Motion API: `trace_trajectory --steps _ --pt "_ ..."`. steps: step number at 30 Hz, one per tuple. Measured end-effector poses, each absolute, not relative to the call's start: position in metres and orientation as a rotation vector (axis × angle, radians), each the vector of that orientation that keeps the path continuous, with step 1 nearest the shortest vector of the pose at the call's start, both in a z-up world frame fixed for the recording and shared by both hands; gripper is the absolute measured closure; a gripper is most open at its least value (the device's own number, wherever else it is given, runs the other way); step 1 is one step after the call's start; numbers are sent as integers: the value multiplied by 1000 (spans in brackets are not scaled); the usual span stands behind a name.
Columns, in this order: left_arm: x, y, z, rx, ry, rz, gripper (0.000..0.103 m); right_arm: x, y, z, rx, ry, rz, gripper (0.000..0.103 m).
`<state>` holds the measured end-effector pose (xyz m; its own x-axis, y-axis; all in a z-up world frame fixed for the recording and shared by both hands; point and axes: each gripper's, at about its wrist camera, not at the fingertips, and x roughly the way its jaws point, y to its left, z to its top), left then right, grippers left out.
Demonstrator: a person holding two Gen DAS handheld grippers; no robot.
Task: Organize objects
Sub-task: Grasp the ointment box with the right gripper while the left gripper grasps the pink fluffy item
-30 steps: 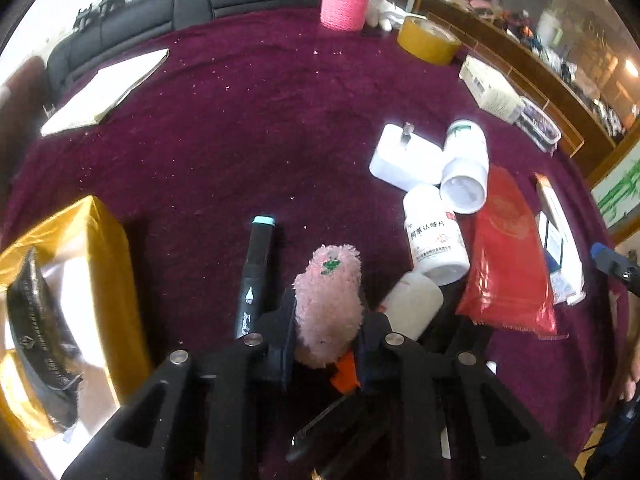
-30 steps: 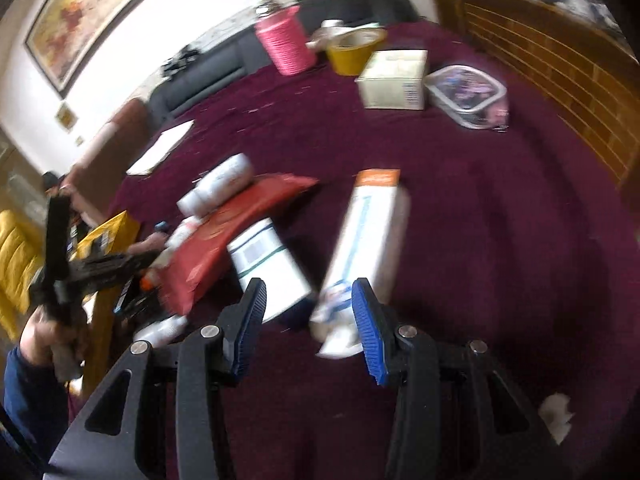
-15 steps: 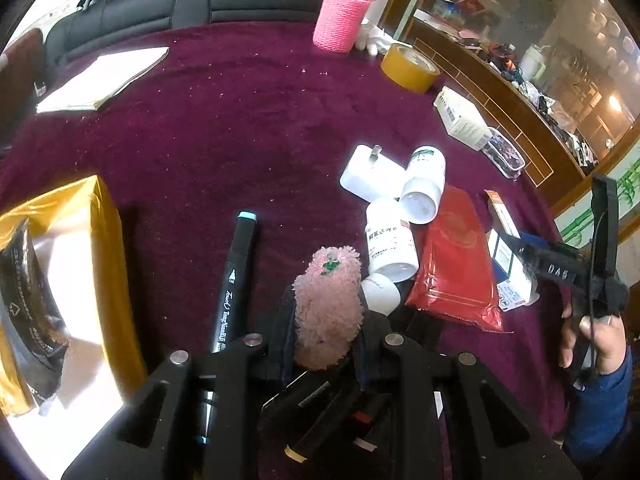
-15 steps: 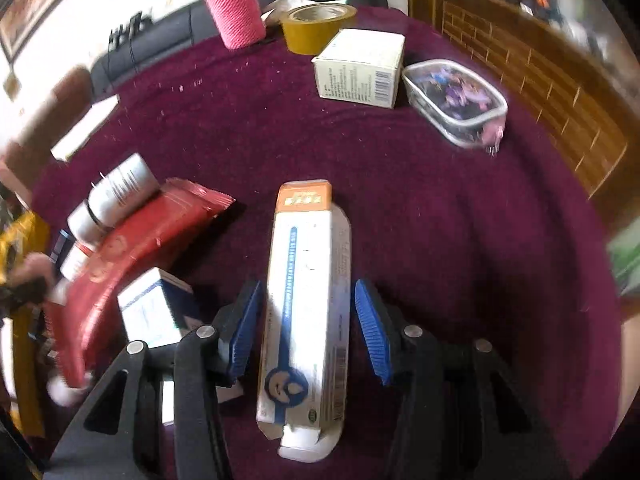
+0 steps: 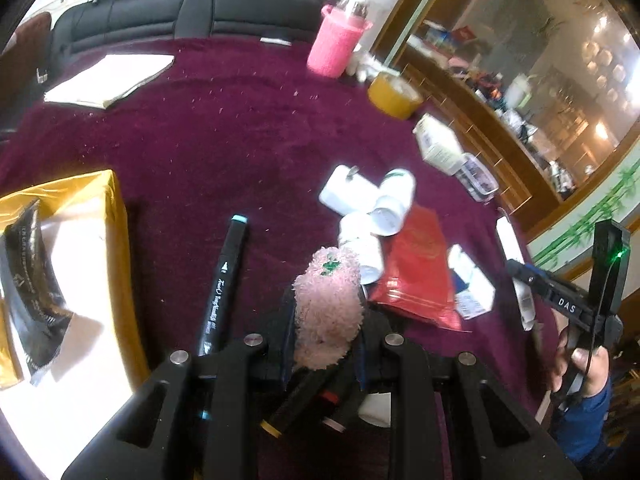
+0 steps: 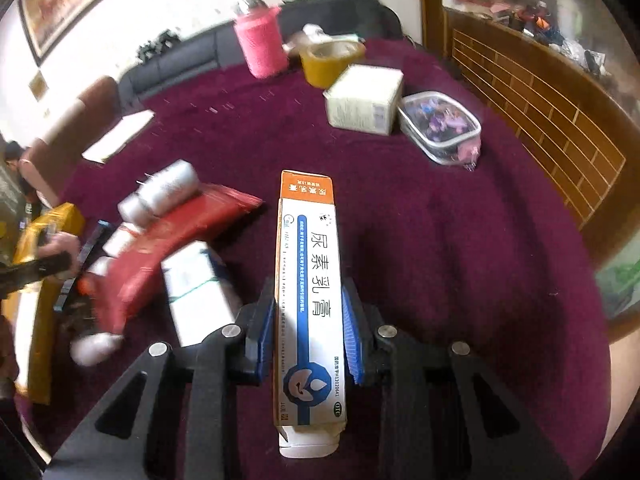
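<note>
In the right wrist view, the red pouch (image 6: 168, 256) and white bottles (image 6: 160, 196) at nine o'clock are motion-blurred. The pink fuzzy item (image 5: 326, 308) hides the left gripper's (image 5: 324, 344) fingertips.

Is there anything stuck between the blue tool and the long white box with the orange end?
No. The right tool has its blue pads against both long sides of the long white cardboard box with the orange end, and nothing shows between pads and box. The small white-and-blue box lies beside it to the left, outside the grip.
</note>
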<state>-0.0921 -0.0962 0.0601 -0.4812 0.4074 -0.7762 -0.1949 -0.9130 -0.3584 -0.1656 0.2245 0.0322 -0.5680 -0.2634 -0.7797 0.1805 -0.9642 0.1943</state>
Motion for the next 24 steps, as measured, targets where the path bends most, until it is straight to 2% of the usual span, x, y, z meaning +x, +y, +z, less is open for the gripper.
trace_trajectory --steps 10,24 --pt "-49 -130 90 -1248 -402 2447 83 -138 160 61 1192 -160 -2394 77" --pt "0 -227 90 -1230 -533 2578 83 -111 23 71 1148 -18 -2140 77"
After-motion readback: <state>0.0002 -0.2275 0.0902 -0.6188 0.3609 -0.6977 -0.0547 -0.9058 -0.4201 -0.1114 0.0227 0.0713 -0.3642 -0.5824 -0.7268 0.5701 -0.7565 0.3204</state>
